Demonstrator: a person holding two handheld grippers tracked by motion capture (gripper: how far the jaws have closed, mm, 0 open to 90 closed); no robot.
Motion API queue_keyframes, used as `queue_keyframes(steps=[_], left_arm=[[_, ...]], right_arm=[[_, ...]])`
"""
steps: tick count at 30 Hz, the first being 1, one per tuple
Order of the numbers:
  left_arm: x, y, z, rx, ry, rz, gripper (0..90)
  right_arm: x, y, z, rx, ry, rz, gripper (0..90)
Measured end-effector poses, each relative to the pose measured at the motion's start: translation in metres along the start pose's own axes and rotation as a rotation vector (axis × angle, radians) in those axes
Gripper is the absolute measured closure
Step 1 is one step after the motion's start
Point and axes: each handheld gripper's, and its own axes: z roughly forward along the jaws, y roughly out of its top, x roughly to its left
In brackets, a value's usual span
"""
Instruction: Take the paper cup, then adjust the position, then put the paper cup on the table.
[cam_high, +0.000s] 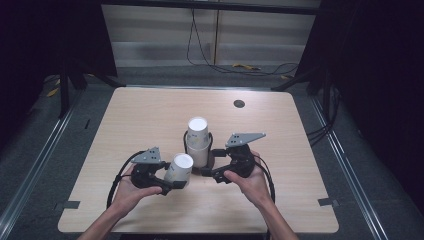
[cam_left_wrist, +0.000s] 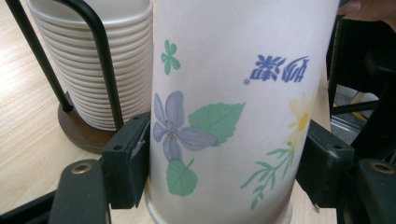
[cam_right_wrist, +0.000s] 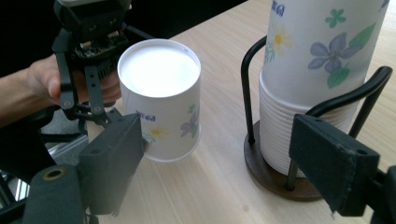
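A tall stack of upside-down flowered paper cups (cam_high: 198, 140) stands in a black wire holder with a round wooden base (cam_right_wrist: 266, 172) at the table's middle. My left gripper (cam_high: 172, 177) is shut on a single flowered cup (cam_high: 179, 168), bottom up, just left of the stack. In the left gripper view the pads (cam_left_wrist: 133, 158) press on both sides of that cup (cam_left_wrist: 233, 107) near its rim. My right gripper (cam_high: 212, 162) is open just right of the stack. In the right gripper view it (cam_right_wrist: 224, 154) has bare tabletop between its jaws, the held cup (cam_right_wrist: 161, 102) at left and the stack (cam_right_wrist: 317, 60) at right.
The light wooden table (cam_high: 150, 115) has a small round dark grommet (cam_high: 239, 104) near its back right. Cables (cam_high: 240, 65) lie on the floor behind the table. Dark curtains hang at both sides.
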Motion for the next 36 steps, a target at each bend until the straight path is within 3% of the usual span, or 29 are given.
queue_keyframes(steps=[14, 19, 24, 29, 36], left_arm=[[-0.001, 0.007, -0.001, 0.055, 0.026, 0.038, 28.9], [0.0, 0.006, 0.003, 0.095, 0.028, 0.045, 28.9], [0.0, 0.007, 0.004, 0.139, 0.042, 0.066, 28.8], [-0.003, 0.01, 0.008, 0.19, 0.052, 0.096, 28.6], [0.0, 0.01, 0.013, 0.214, 0.044, 0.098, 28.7]], right_arm=[[-0.002, -0.005, -0.006, 0.069, -0.01, -0.02, 19.0], [-0.002, -0.007, -0.004, 0.136, -0.034, -0.046, 21.8], [-0.001, -0.007, 0.002, 0.198, 0.011, -0.059, 23.3], [0.0, -0.008, 0.004, 0.225, 0.001, -0.068, 22.0], [-0.001, -0.008, 0.01, 0.274, 0.03, -0.069, 25.6]])
